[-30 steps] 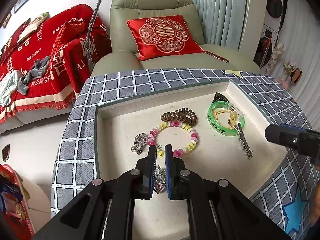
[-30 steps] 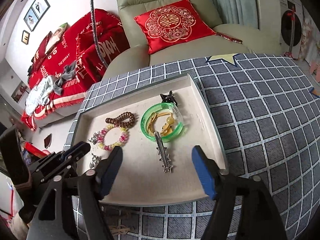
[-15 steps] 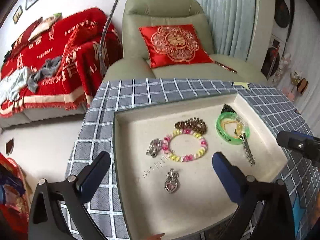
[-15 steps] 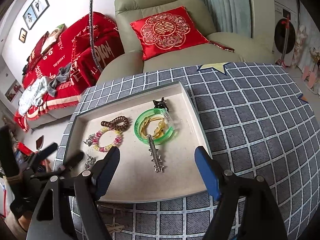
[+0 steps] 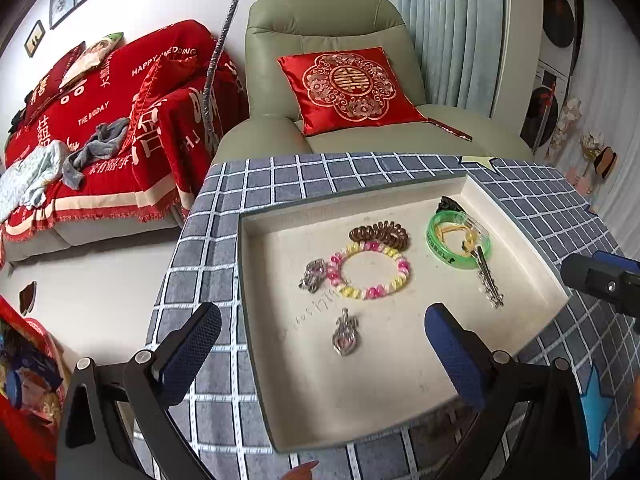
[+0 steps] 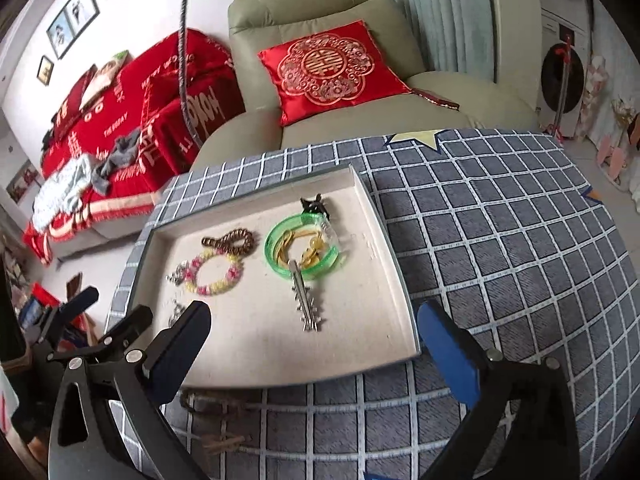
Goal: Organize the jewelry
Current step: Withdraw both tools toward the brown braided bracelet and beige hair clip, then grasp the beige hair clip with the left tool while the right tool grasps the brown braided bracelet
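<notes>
Left hand-held gripper point(image 5: 320, 344): jaws wide, holding nothing, hovering over the near edge of the tray point(image 5: 516, 224). Right hand-held gripper point(image 6: 316, 340): also wide and empty, over the tray's near-right corner, bench point(image 6: 500, 240) cloth under its right finger.

Near to far from the left gripper:
- Heart pendant point(image 5: 345, 335) lies just ahead, between the fingers and alone on the tray floor. Probably its own slot in the layout, apart from the rest.
- Beyond it, the beaded bracelet point(image 5: 369, 270), pink and yellow, flat and round. A small silver charm point(image 5: 313, 276) touches its left side.
- Brown coil hair tie point(image 5: 379, 234) touches the bracelet's far edge.
- Ahead and to the right: green bangle point(image 5: 458, 240) with yellow cord and beads inside it; a silver hair clip point(image 5: 486, 276) has one end resting on the bangle's near rim and points back toward the grippers. A small black clip point(image 5: 450, 203) sits at the bangle's far side, near the tray's far-right corner.

All jewelry is inside the tray and none is on the bare cloth. My read: sorting is mostly done, pieces grouped left/right so nothing tangles. The clip overlapping the bangle is the loosest end; the right gripper is best placed for it. Both grippers look parked clear so the tray stays in view.

In the right view something brownish lies on the cloth below the tray's near edge; can't tell what it is.
</notes>
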A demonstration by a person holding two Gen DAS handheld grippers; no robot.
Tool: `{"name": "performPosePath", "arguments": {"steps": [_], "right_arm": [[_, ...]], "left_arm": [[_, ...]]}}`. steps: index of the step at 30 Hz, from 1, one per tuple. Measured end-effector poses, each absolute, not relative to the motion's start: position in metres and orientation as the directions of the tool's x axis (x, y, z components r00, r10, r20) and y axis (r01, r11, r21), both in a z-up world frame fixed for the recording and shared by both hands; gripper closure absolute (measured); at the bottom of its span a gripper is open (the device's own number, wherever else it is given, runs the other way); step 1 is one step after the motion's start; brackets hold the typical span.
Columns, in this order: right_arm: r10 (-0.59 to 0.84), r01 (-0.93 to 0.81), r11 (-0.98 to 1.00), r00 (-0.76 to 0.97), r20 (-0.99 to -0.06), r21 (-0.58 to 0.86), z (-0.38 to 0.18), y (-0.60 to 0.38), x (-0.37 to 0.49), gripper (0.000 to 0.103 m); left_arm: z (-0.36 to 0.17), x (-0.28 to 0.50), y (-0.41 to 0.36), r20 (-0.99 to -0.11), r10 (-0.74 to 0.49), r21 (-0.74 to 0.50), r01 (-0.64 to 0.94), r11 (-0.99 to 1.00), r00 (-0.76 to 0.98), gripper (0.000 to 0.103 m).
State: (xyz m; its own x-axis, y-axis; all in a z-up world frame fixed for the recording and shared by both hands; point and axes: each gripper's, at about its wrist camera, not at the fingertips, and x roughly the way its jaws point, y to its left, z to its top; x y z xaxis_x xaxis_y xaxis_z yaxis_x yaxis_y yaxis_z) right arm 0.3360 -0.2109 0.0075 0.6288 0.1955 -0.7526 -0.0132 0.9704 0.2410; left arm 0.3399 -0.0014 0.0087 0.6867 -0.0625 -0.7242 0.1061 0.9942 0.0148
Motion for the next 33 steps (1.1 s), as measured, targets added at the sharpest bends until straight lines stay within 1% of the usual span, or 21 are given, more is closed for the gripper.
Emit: {"name": "performPosePath", "arguments": {"steps": [6,12,14,19,24,26,28,32,33], "right_arm": [[0.245,-0.054,0.962,0.607,-0.756,0.268,0.008,-0.206,0.313,0.000],[0.287,-0.115,0.956,0.563,-0.775,0.270,0.000,-0.191,0.287,0.000],[0.305,-0.136,0.952,0.538,-0.786,0.276,-0.006,-0.185,0.279,0.000],[0.315,-0.151,0.949,0.492,-0.812,0.277,-0.023,-0.177,0.272,0.000],[0.315,-0.163,0.949,0.456,-0.833,0.270,-0.039,-0.166,0.277,0.001],[0.311,-0.168,0.950,0.446,-0.840,0.263,-0.044,-0.160,0.281,0.008],[0.311,-0.171,0.950,0.432,-0.847,0.261,-0.050,-0.156,0.286,0.013],[0.316,-0.179,0.948,0.418,-0.852,0.264,-0.057,-0.150,0.295,0.028],[0.320,-0.177,0.947,0.415,-0.852,0.269,-0.059,-0.150,0.297,0.030]], "left_arm": [[0.010,0.312,0.003,-0.726,-0.064,0.009,0.103,0.995,0.685,0.000],[0.004,0.275,0.018,-0.735,-0.113,-0.047,0.116,0.992,0.668,0.000],[0.000,0.260,0.022,-0.738,-0.105,-0.045,0.106,0.993,0.666,0.000],[-0.013,0.235,0.022,-0.752,-0.128,-0.054,0.134,0.990,0.646,0.000],[-0.026,0.229,0.013,-0.778,-0.148,-0.062,0.161,0.985,0.611,0.000],[-0.029,0.229,0.009,-0.781,-0.155,-0.065,0.169,0.983,0.604,0.000],[-0.031,0.229,0.005,-0.784,-0.160,-0.063,0.179,0.982,0.600,0.000],[-0.036,0.231,-0.001,-0.792,-0.171,-0.069,0.192,0.979,0.586,0.000],[-0.037,0.232,-0.002,-0.794,-0.174,-0.071,0.195,0.978,0.583,0.000]]}}
